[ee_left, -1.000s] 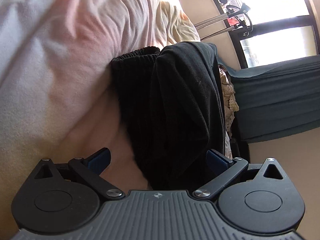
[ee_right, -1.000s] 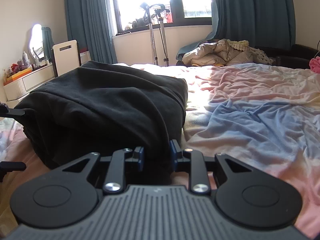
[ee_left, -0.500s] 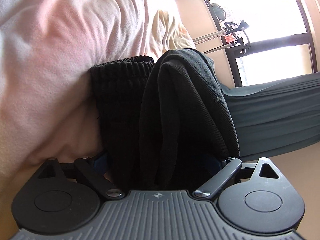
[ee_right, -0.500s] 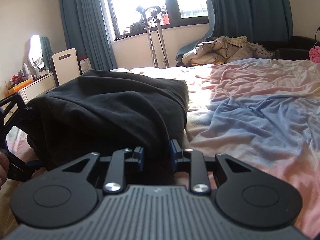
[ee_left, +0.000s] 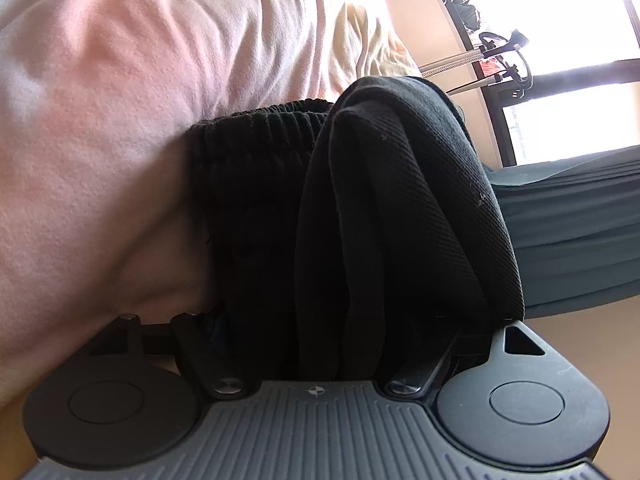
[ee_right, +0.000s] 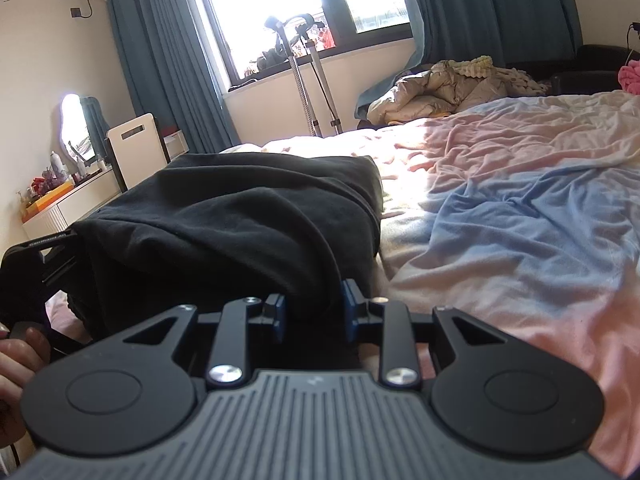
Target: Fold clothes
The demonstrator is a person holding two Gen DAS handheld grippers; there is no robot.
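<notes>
Both tools work the black garment [ee_right: 240,216], a folded bundle on the bed [ee_right: 520,216] by its near edge. Right gripper [ee_right: 314,314] pinches one corner between narrow jaws; left gripper [ee_left: 340,344], whose jaws have just been closing, straddles the thick ribbed end (pads hidden, contact unclear). If that bulky stack slips free, the layers could spill and undo the fold.

Black folded garment [ee_right: 248,216], ribbed hem [ee_left: 260,128] outward, apparently several layers thick, on the bed.
</notes>
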